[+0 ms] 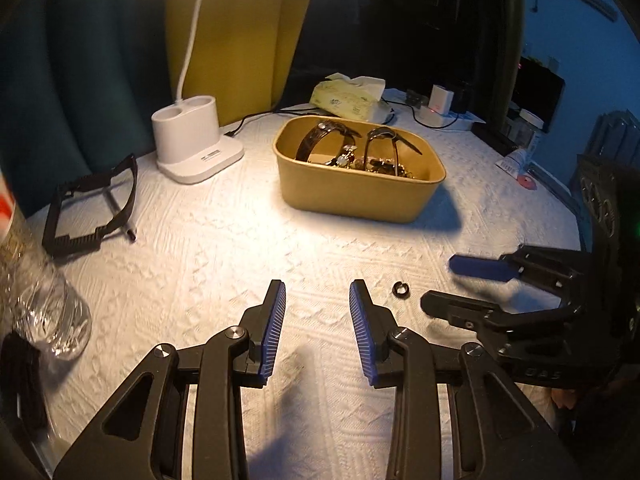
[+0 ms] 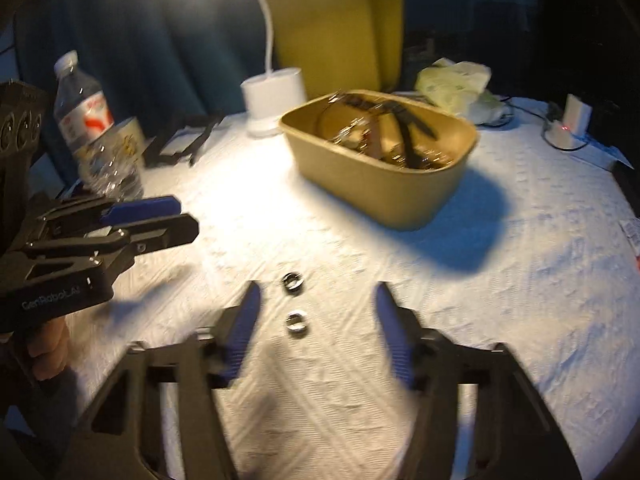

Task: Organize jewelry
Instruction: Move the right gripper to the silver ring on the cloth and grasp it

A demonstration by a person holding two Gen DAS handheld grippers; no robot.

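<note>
A tan box [image 1: 356, 196] holding watches [image 1: 324, 138] and gold jewelry stands on the white cloth; it also shows in the right wrist view [image 2: 380, 188]. A small dark ring [image 1: 400, 289] lies just right of my open, empty left gripper [image 1: 318, 292]. In the right wrist view two small rings lie on the cloth, one [image 2: 293, 281] farther and one [image 2: 297, 322] nearer, between the fingers of my open, empty right gripper [image 2: 318, 292]. The right gripper [image 1: 440, 284] shows from the side in the left wrist view. The left gripper [image 2: 184, 216] shows at left in the right wrist view.
A white lamp base [image 1: 196, 140] stands behind left of the box. A black strap [image 1: 92, 208] and a pen lie at left. A clear water bottle [image 2: 96, 132] stands at far left. A tissue pack [image 1: 352, 100], cables and a charger [image 2: 572, 120] lie behind.
</note>
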